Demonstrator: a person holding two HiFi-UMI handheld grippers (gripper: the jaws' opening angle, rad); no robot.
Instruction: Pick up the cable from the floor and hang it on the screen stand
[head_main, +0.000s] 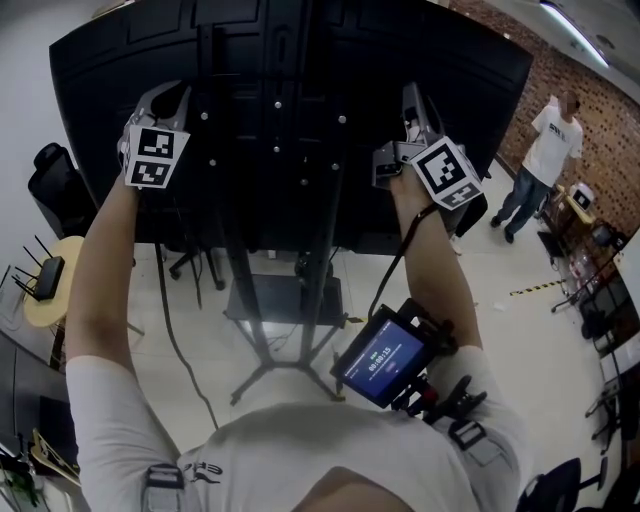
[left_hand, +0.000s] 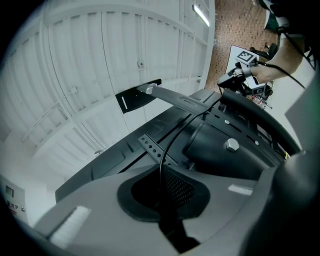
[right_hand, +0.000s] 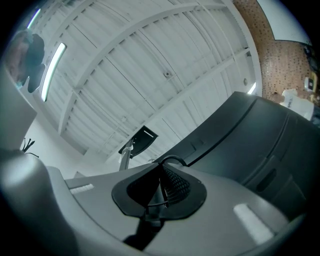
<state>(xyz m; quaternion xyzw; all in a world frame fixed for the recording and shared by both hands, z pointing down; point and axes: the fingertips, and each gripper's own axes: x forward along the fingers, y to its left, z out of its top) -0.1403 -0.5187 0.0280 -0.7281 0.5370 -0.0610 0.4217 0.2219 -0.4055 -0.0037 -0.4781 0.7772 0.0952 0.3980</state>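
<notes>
We hold both grippers up at the back of the black screen (head_main: 290, 110) on its stand (head_main: 300, 300). The left gripper (head_main: 172, 102) has its fingers pressed shut on the thin black cable (left_hand: 167, 145), which runs onto the screen's back. The right gripper (head_main: 413, 102) pinches a loop of it.

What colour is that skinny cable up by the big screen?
Black. The cable shows best in the left gripper view, curving up over the screen's back.
</notes>
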